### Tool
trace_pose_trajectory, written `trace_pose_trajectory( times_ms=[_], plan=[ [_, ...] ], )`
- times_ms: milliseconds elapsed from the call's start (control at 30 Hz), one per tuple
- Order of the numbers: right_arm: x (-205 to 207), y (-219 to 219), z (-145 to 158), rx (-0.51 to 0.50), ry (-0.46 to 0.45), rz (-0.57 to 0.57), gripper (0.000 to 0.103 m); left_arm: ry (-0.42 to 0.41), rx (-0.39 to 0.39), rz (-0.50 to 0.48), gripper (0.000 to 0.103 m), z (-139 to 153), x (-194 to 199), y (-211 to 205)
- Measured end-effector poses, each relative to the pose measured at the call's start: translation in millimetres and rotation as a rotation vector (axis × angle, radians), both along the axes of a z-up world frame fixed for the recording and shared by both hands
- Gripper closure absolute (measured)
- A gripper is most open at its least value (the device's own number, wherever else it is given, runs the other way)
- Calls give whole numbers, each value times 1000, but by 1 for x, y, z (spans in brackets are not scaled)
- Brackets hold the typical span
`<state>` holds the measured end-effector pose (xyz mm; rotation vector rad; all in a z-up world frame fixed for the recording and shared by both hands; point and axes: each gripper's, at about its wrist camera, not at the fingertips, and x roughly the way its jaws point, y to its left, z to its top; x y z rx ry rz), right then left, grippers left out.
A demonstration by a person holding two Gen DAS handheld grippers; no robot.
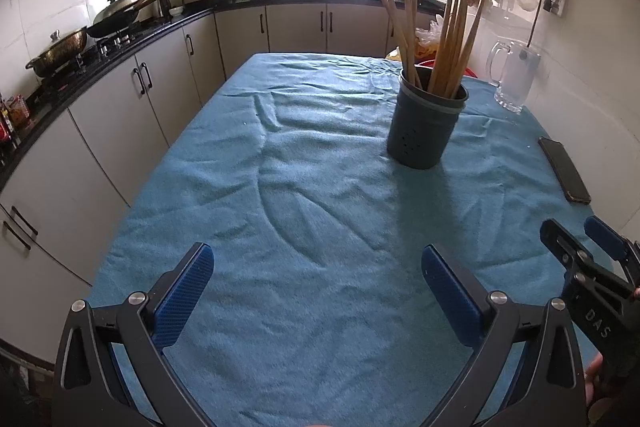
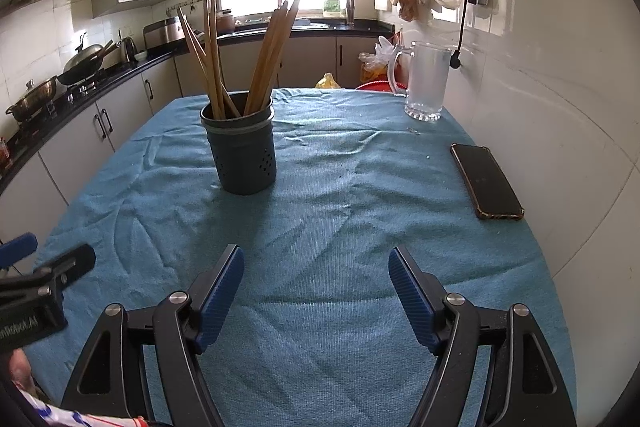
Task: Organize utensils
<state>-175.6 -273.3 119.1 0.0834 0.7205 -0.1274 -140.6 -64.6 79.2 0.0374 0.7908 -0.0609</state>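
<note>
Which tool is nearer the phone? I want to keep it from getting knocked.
Right. The right tool hovers open over the cloth with the phone ahead to its right. The left tool, also open, sits further left, beyond the right one from the phone.

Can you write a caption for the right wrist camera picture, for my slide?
Open right gripper above a blue cloth, facing a dark holder of chopsticks.

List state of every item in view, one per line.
Left gripper: open, empty, above the cloth.
Right gripper: open, empty.
Chopsticks: standing in the holder, leaning outward.
Holder: upright on the cloth.
Mug: upright, looks empty.
Phone: flat, screen dark.
Cloth: spread over the table, wrinkled.
</note>
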Motion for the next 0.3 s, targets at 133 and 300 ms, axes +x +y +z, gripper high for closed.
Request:
trace_pose_trajectory(
  times_ms=[133, 300],
  plan=[
    [7, -3, -8, 11, 30, -1, 24, 23, 2, -25, 0, -7, 7, -2],
    [15, -14, -16, 40, 61, -11, 24, 54, 12, -37, 0, -14, 17, -4]
  ],
)
